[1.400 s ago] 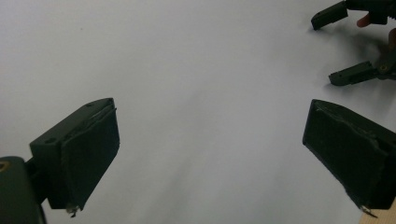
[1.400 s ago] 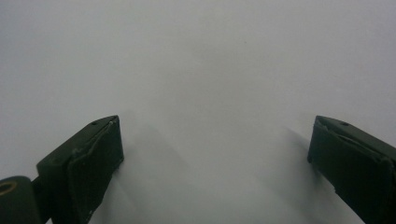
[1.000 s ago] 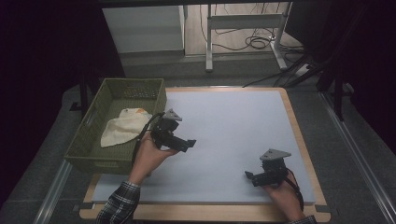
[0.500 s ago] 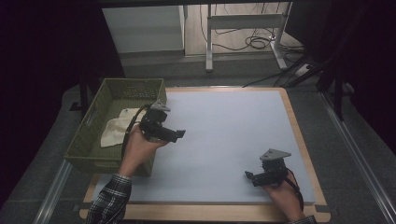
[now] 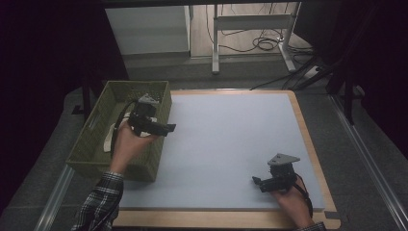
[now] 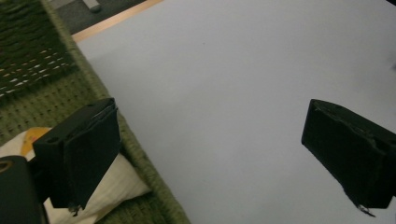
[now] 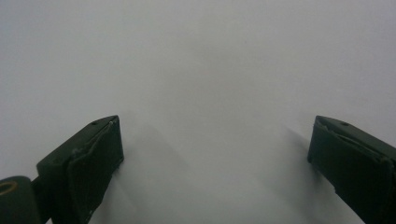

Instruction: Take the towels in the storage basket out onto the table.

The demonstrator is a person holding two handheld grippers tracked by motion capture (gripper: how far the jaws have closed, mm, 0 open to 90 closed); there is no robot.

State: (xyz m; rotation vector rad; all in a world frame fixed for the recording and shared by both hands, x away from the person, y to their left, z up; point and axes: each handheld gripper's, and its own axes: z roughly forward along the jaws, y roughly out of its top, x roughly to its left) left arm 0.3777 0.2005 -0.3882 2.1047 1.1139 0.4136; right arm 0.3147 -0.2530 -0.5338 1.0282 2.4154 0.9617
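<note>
Over the right-hand wall of the basket (image 5: pixel 98 126), my left gripper (image 5: pixel 169 128) hung with jaws spread wide, nothing between them. One green woven basket, standing at the left edge of the mat (image 5: pixel 231 139). One pale cloth (image 5: pixel 109 140) lay inside it, cream with a small orange patch; in the left gripper view the cloth (image 6: pixel 114 184) sat just beneath the near jaw, pressed against the basket's inner wall (image 6: pixel 140 158), apart from the pads. My jaws pointed out across the mat, away from the cloth.

One blue-grey mat on one wooden-edged board. Near its front right corner my right gripper (image 5: pixel 257 181) rested low over the mat, jaws also parted and empty; the right gripper view gave bare mat (image 7: pixel 196 84) between them. Two grippers counted, both holding nothing, well apart from each other.
</note>
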